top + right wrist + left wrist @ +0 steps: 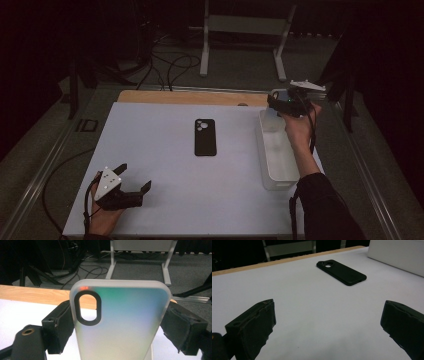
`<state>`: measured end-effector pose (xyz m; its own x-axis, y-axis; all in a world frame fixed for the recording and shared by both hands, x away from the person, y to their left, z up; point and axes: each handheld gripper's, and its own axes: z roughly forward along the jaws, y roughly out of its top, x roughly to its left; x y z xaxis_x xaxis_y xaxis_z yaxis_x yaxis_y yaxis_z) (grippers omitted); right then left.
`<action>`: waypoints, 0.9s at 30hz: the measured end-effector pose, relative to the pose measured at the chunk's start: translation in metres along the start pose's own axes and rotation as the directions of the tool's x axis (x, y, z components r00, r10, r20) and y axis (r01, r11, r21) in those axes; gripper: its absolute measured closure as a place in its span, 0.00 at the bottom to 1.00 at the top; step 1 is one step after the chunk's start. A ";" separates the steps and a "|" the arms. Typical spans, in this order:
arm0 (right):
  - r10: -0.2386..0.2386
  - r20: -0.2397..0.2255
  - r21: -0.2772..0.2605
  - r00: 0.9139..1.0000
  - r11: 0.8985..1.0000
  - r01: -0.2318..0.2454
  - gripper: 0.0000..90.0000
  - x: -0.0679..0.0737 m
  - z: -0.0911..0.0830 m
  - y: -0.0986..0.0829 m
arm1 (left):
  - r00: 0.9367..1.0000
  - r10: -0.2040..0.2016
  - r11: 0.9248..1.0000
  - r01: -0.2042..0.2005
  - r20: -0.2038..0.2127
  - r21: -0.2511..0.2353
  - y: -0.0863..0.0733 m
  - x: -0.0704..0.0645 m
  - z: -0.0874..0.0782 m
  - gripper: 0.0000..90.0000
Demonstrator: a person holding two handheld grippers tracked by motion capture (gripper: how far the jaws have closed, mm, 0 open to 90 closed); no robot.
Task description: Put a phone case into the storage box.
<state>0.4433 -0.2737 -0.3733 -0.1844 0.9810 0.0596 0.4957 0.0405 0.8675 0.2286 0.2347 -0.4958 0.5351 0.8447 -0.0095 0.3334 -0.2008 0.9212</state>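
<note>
Right gripper (120, 332) pinches a frosted phone case (120, 322) above the bin (276, 170), probably bound for the bench (165, 200); left gripper (135, 177) waits spread.

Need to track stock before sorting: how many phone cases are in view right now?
2. A black phone case lies flat mid-table; a frosted translucent phone case is clamped in the right gripper above the white rectangular bin. More may lie hidden inside the bin.

I see a wood-edged table (190, 97) under a white sheet (160, 165); a flat black phone case (205, 137) and a white rectangular plastic bin (264, 165) lie on it.
</note>
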 end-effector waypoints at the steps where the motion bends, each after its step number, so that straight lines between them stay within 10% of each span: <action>1: 0.000 0.000 0.000 1.000 1.000 0.000 0.19 0.000 0.000 0.000 | 1.000 0.000 1.000 0.000 0.000 0.000 0.000 0.000 0.000 0.00; 27: 0.007 0.028 0.088 1.000 0.996 -0.009 0.19 -0.004 0.026 -0.026 | 1.000 -0.002 1.000 0.002 -0.003 -0.005 0.000 0.000 0.000 0.00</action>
<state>0.4529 -0.2741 -0.4086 -0.1570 0.9863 0.0515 0.5702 0.0480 0.8201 0.2285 0.2348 -0.4956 0.5317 0.8469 -0.0102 0.3310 -0.1968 0.9229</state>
